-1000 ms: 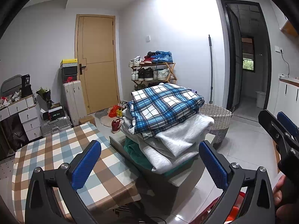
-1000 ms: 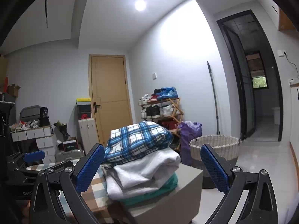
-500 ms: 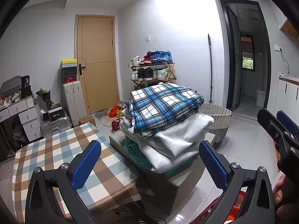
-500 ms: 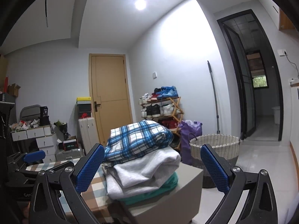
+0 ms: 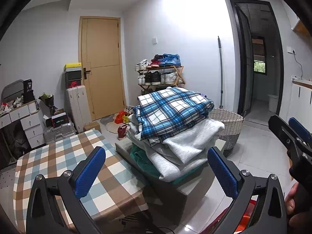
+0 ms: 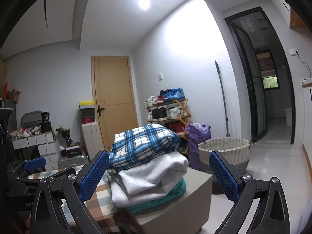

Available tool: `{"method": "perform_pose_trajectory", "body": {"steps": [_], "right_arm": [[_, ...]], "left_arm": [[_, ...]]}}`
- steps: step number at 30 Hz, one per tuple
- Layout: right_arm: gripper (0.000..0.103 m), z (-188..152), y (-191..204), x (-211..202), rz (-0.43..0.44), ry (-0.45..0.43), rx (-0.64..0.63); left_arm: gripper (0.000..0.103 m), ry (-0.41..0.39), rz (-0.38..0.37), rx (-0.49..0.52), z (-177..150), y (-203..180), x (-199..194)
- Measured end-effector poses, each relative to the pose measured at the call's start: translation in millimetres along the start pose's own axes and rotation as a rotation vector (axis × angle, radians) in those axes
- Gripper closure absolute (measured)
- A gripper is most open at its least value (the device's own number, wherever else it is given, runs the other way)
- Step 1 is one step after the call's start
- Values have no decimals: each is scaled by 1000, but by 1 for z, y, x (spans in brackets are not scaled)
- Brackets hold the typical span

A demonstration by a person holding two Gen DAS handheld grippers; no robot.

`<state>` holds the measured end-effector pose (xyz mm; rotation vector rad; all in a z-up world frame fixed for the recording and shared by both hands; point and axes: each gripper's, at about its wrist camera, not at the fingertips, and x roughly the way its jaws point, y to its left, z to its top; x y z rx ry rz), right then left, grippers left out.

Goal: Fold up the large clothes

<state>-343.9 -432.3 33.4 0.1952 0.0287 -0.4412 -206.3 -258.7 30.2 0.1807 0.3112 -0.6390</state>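
A stack of folded clothes sits on a grey box (image 5: 183,191) beside the table: a blue plaid garment (image 5: 171,111) on top, grey-white sweatshirts (image 5: 187,146) under it, a teal piece (image 5: 140,158) at the bottom. In the right wrist view the plaid garment (image 6: 144,146) tops the same stack. My left gripper (image 5: 156,167) is open and empty, held short of the stack. My right gripper (image 6: 159,173) is open and empty, also short of it. The right gripper also shows at the right edge of the left wrist view (image 5: 290,134).
A table with a checked cloth (image 5: 64,159) lies at the left. A wicker basket (image 5: 228,126) stands on the floor behind the stack. A shoe rack (image 5: 161,74), a door (image 5: 103,66), a white suitcase (image 5: 77,107) and drawers (image 5: 25,120) line the walls.
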Motion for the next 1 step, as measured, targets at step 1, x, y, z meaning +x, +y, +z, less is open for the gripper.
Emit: {"method": "perform_pose_trajectory", "body": {"steps": [1], "right_arm": [[0, 0, 1, 0, -1, -1, -2]], "left_arm": [[1, 2, 1, -2, 0, 0, 1]]}}
